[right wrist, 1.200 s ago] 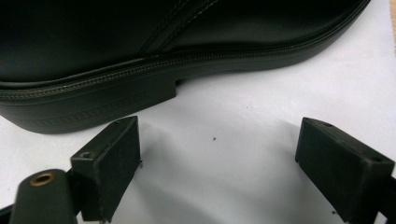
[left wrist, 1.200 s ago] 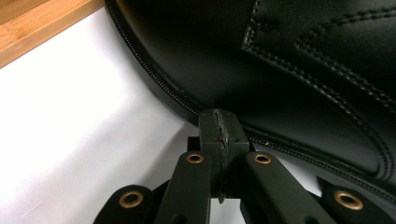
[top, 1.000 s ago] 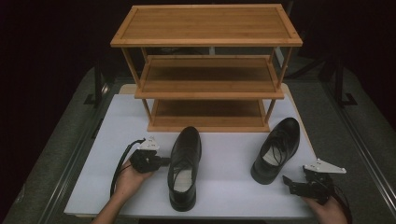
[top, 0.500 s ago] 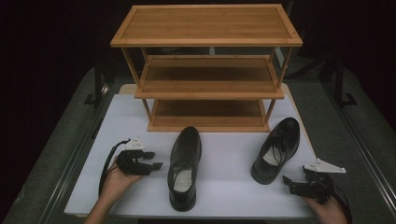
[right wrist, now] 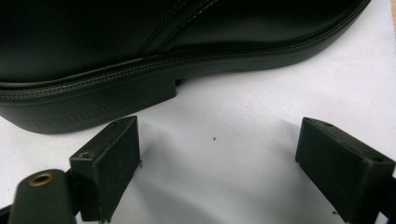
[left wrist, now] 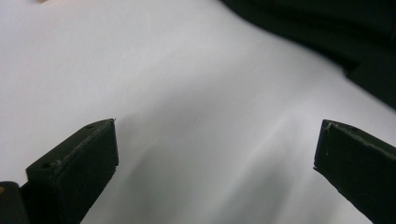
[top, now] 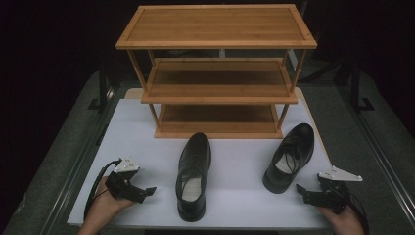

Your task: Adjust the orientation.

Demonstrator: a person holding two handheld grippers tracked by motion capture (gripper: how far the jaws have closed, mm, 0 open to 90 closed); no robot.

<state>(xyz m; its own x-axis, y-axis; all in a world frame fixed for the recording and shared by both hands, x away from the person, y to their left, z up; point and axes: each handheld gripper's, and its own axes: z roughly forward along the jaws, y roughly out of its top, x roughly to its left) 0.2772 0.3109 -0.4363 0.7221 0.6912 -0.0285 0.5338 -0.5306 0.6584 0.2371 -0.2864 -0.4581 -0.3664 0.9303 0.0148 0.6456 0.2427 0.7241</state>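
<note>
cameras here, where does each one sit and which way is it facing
High view: above the person's side, facing forward and down on the table, rack, two shoes, both hands.
Left gripper view: on the left gripper, over bare table, open jaws.
Right gripper view: on the right gripper, facing the right shoe.
High and right gripper views share that shoe.

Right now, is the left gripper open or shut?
Open. The left gripper has just been opening; in its own view the jaws stand wide apart over bare white table, nothing between them, clear of the shoe.
</note>
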